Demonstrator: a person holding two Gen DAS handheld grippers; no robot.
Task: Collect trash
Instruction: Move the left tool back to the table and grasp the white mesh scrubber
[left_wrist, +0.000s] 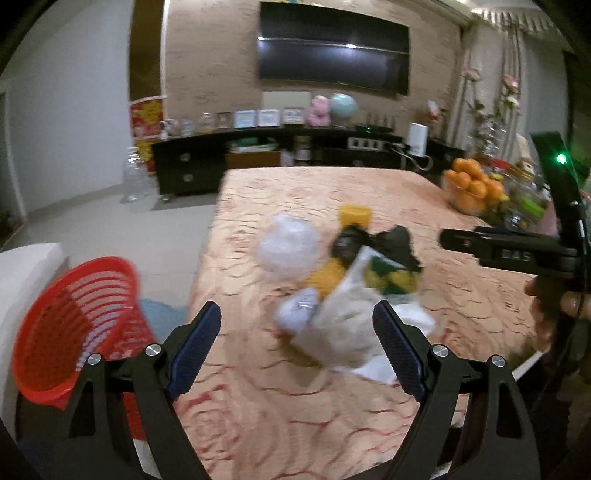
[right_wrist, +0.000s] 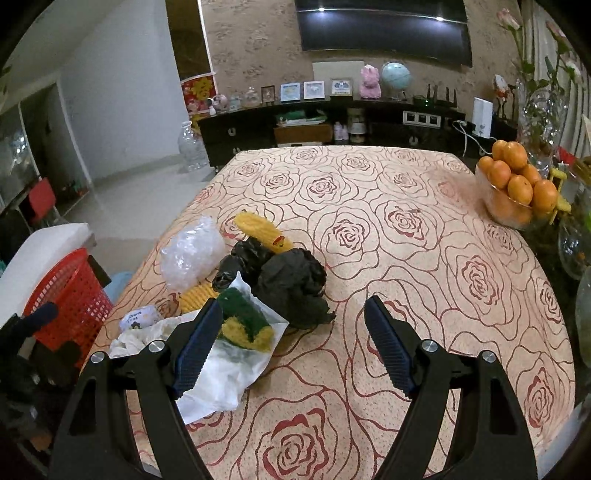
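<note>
A pile of trash lies on the rose-patterned tablecloth (right_wrist: 406, 258): crumpled black plastic (right_wrist: 291, 280), a clear crumpled bag (right_wrist: 190, 254), yellow foam netting (right_wrist: 264, 230), a green and yellow sponge (right_wrist: 245, 325) on a white bag (right_wrist: 225, 373), and a small tissue pack (right_wrist: 136, 318). My right gripper (right_wrist: 293, 339) is open and empty, just in front of the black plastic. My left gripper (left_wrist: 295, 339) is open and empty, near the whitish crumpled bag (left_wrist: 343, 328). A red basket (left_wrist: 74, 325) stands left of the table, also in the right wrist view (right_wrist: 70, 295).
A glass bowl of oranges (right_wrist: 517, 188) stands at the table's far right, with glass vases (right_wrist: 543, 118) beside it. A dark TV cabinet (right_wrist: 332, 129) runs along the far wall. A white seat (right_wrist: 44, 251) sits behind the basket.
</note>
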